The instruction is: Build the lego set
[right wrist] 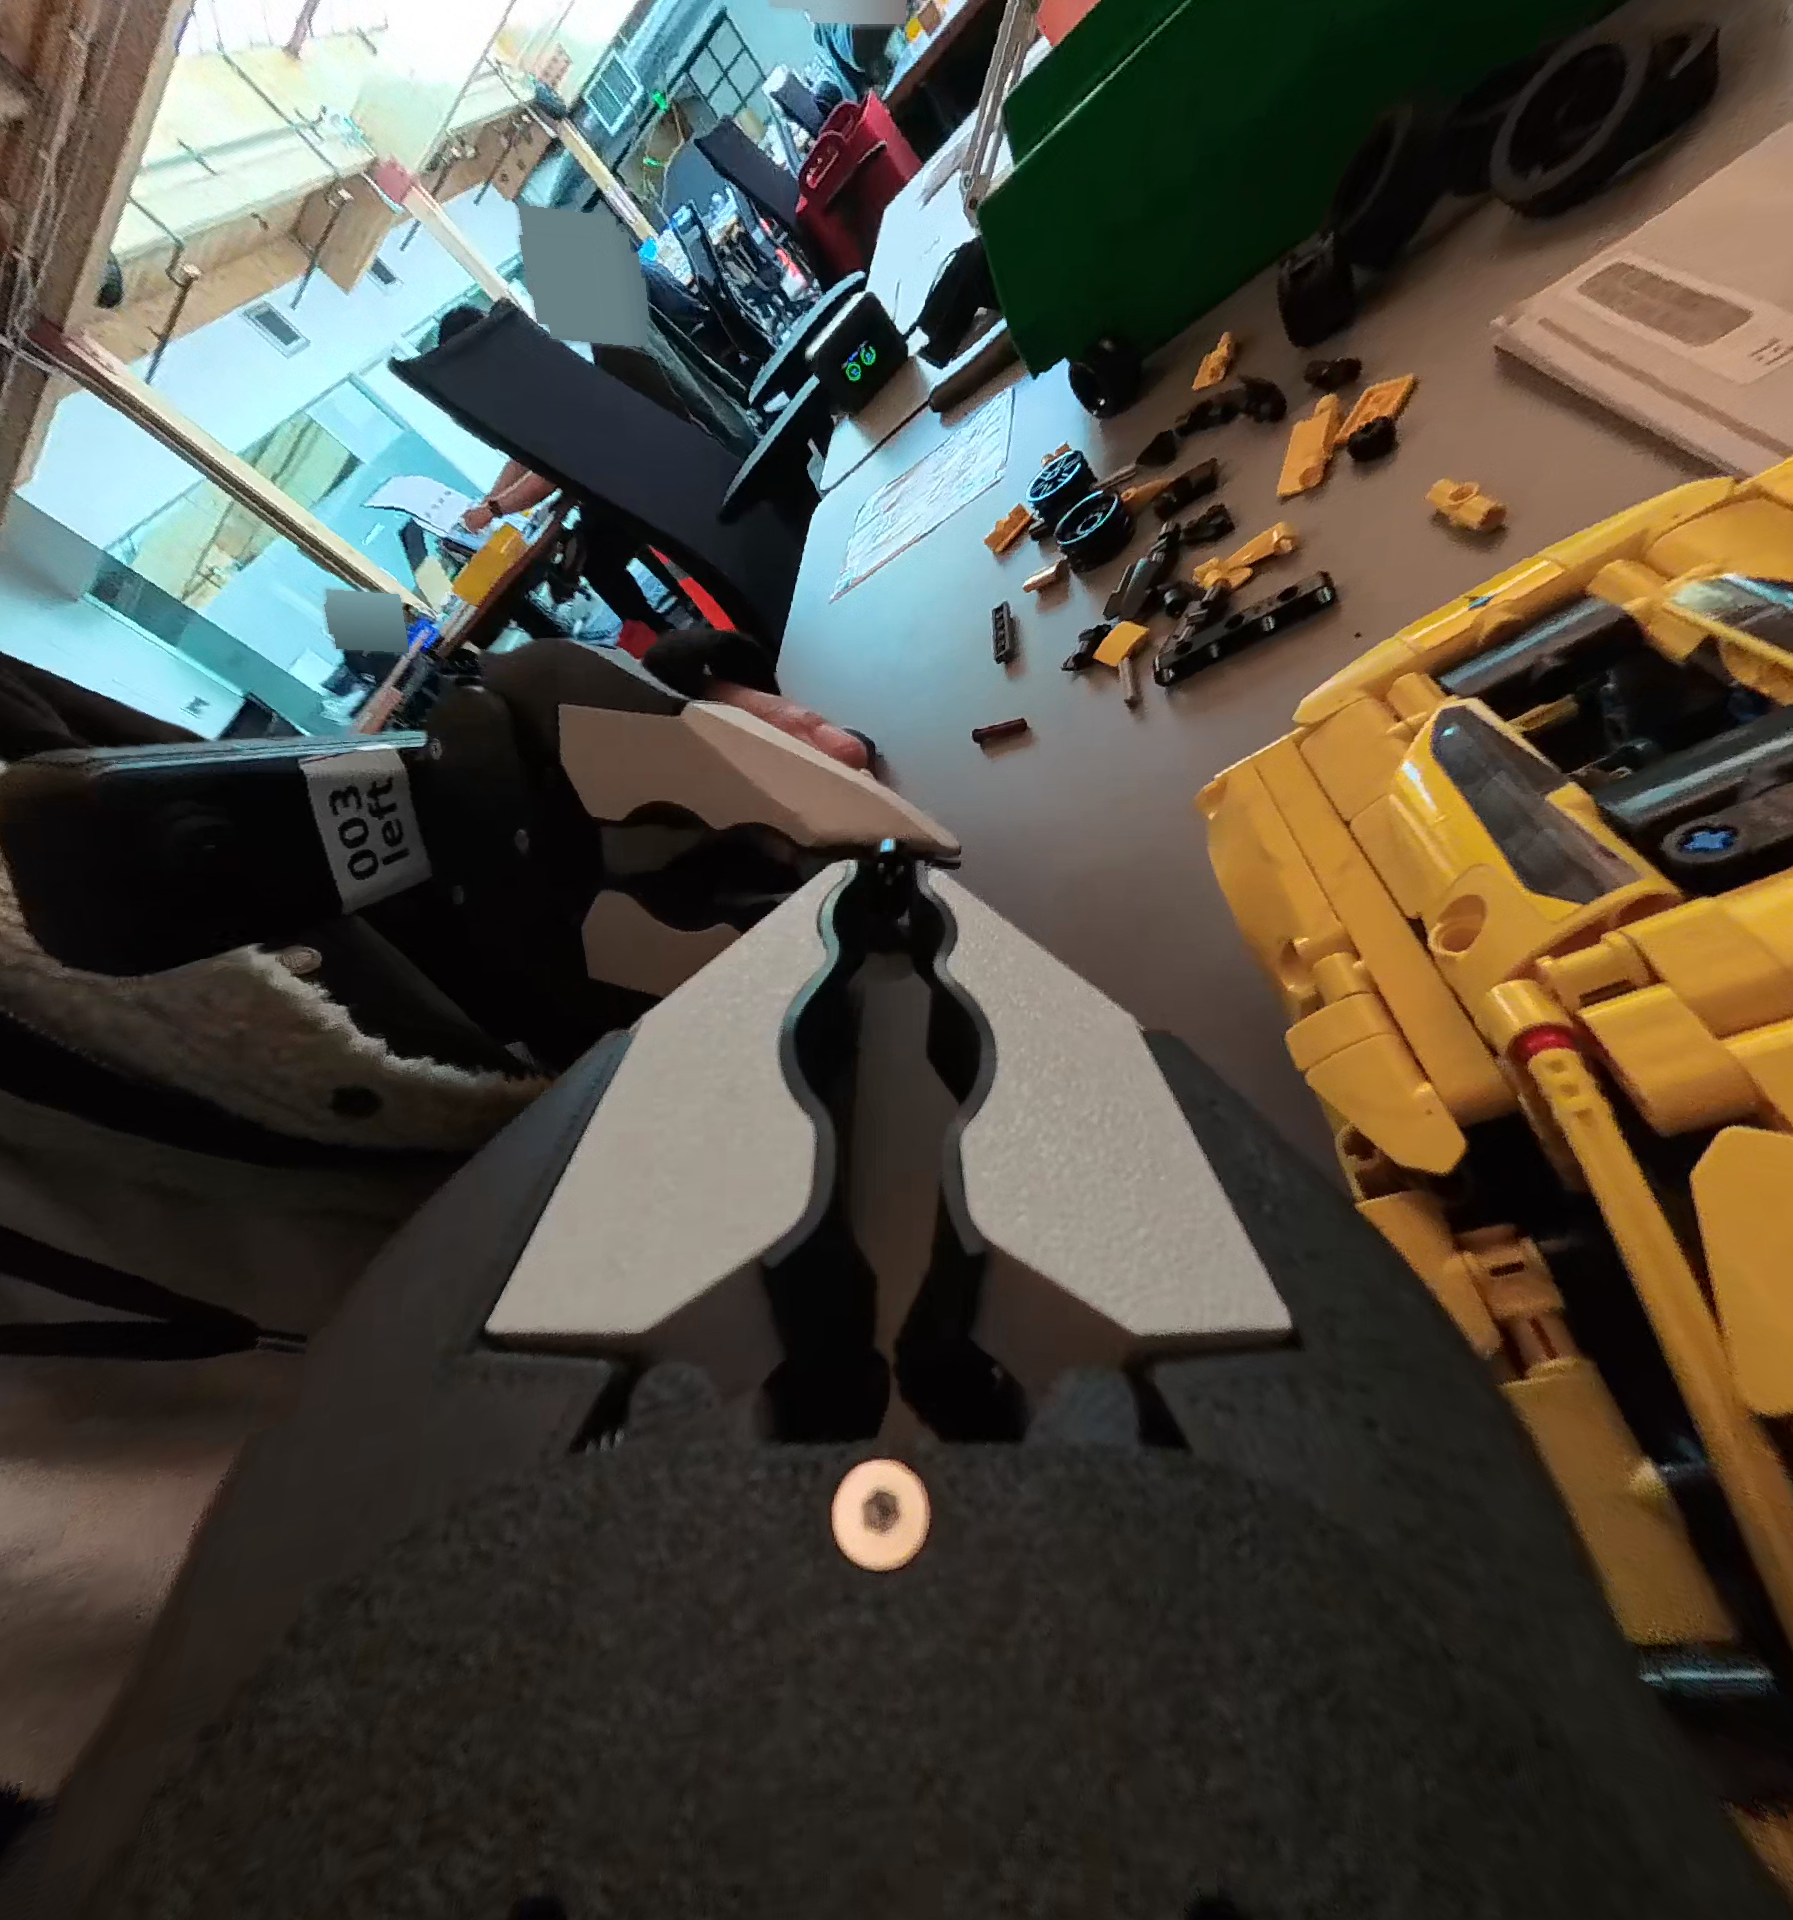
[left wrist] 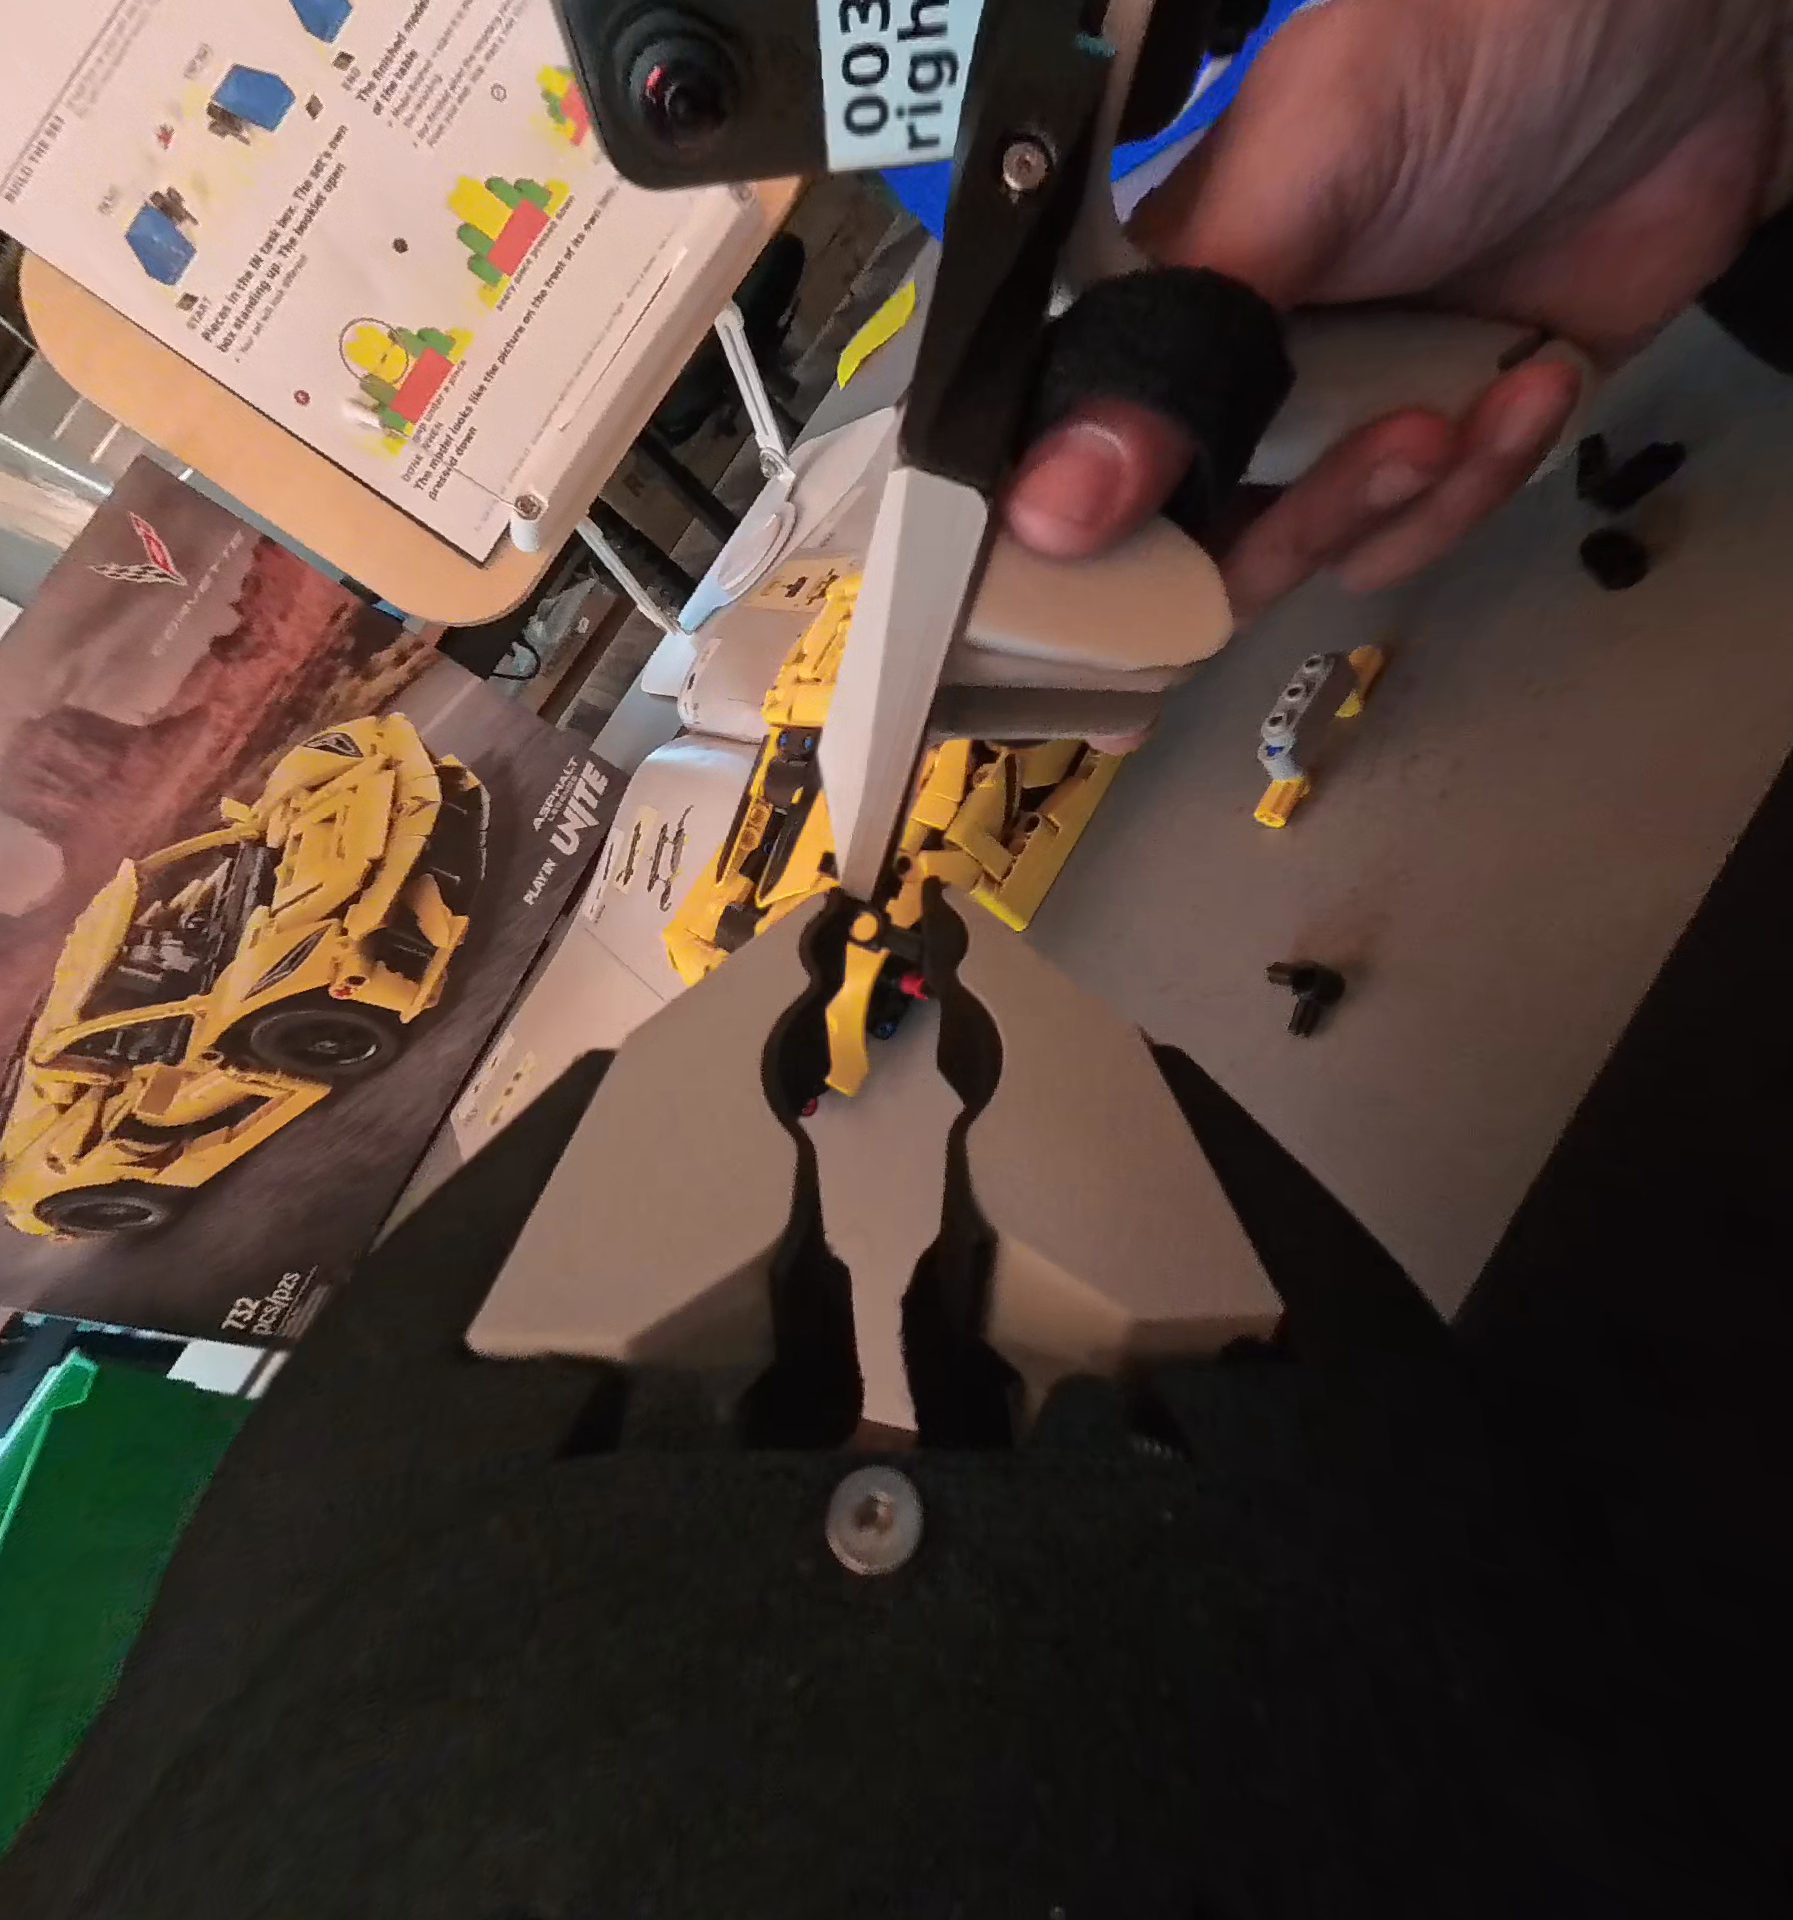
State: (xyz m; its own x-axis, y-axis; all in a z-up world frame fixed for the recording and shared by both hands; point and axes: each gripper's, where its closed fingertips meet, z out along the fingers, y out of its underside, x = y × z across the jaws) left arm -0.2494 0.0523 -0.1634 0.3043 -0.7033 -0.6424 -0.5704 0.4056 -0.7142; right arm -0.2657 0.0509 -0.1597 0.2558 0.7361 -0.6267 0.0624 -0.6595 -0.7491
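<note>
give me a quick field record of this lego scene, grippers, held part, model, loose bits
left gripper: shut on small yellow and black lego sub-assembly
right gripper: tips meet the left gripper's at a small dark part; what it grips cannot be told
model: large yellow lego car, partly built, on grey table
loose parts: pile of yellow and black lego pieces beyond the car
reference: lego box with yellow car picture, standing
bin: green plastic container
</note>
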